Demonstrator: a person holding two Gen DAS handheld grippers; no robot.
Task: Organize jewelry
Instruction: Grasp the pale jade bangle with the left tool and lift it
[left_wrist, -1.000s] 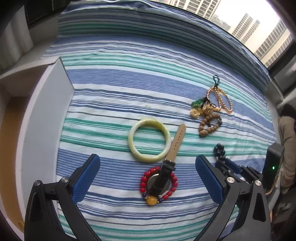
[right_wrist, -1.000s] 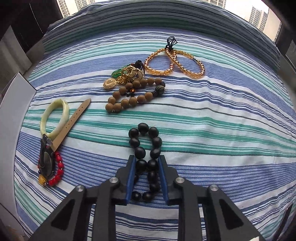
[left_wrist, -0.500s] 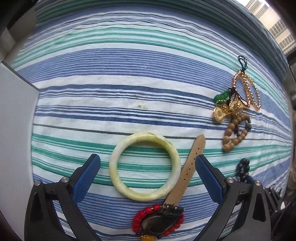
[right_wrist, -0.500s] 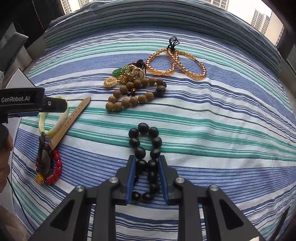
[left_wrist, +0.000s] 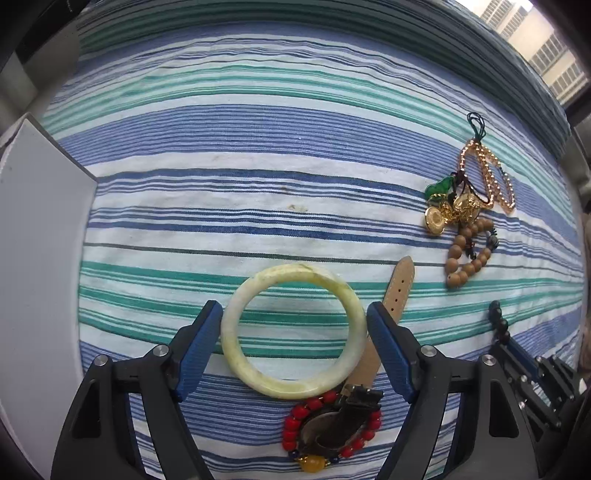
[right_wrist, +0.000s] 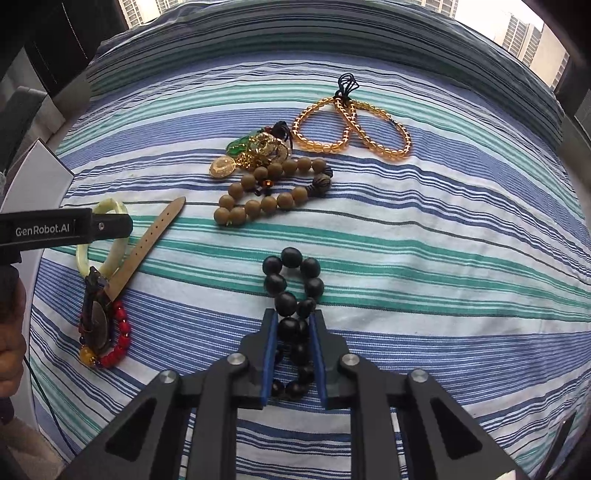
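My left claw (left_wrist: 293, 334) stands wide around the pale jade bangle (left_wrist: 293, 330), low in the centre of the left view — 1 blue pad just beside each side of the ring, not clearly touching it. The bangle lies flat on the striped bedspread (left_wrist: 258, 147), its lower edge against the red bead bracelet (left_wrist: 328, 424) and the tan watch strap (left_wrist: 391, 306) that crosses there. My right claw (right_wrist: 293, 332) is narrowed on the black bead bracelet (right_wrist: 293, 295), low in the centre of its own view, gripping the strand between the pads. The step in hand, I judge, is taking the bangle. Next I need to close squarely across it and lift straight up — the strap may drag along. The white tray (left_wrist: 37, 258) at the left edge looks like the likely destination.
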